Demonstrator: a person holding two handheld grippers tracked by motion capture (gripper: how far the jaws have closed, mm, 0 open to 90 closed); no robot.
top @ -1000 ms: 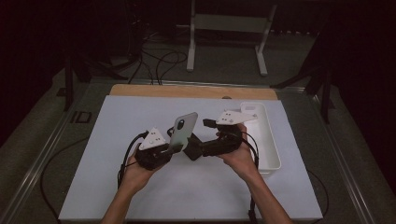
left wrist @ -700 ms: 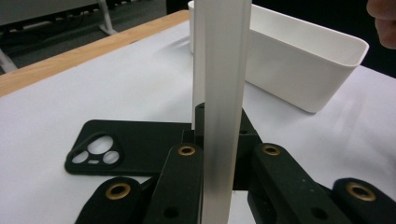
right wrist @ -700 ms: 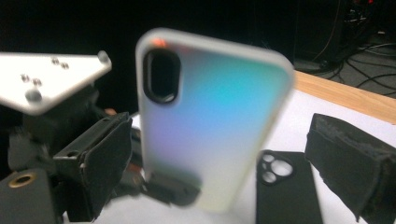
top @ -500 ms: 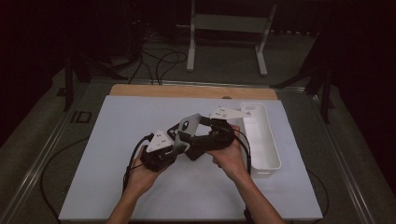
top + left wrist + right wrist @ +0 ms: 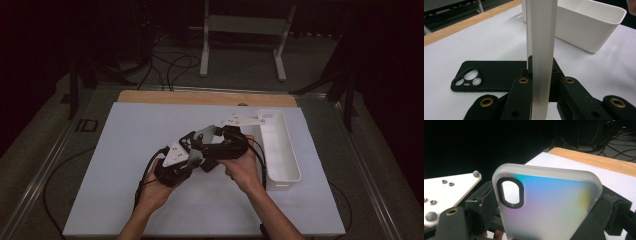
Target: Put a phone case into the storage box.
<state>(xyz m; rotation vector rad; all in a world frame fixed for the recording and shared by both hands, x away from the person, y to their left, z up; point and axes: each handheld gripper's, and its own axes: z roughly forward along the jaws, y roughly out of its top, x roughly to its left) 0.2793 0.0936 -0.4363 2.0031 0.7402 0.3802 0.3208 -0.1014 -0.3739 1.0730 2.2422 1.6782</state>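
A frosted translucent phone case (image 5: 549,207) with a black-ringed camera cutout is held up over the middle of the table (image 5: 115,200). My left gripper (image 5: 541,66) is shut on it and sees the case (image 5: 541,50) edge-on between its jaws. My right gripper (image 5: 545,205) spans the case across its width. Its jaws have just been closing, and the pads (image 5: 610,213) now meet the case's side edges. In the high view both grippers, left (image 5: 196,152) and right (image 5: 207,142), meet at the case (image 5: 204,134). A black phone case (image 5: 496,73) lies flat on the mat below.
A long white bin (image 5: 286,181) stands just right of the right hand, its near wall (image 5: 586,32) close behind the held case. The table's wooden far edge (image 5: 200,97) lies beyond. Cables trail from both grippers toward the person.
The right gripper has come in from the right and taken the case between its jaws. The case has tipped lower. The left gripper has kept its grip.
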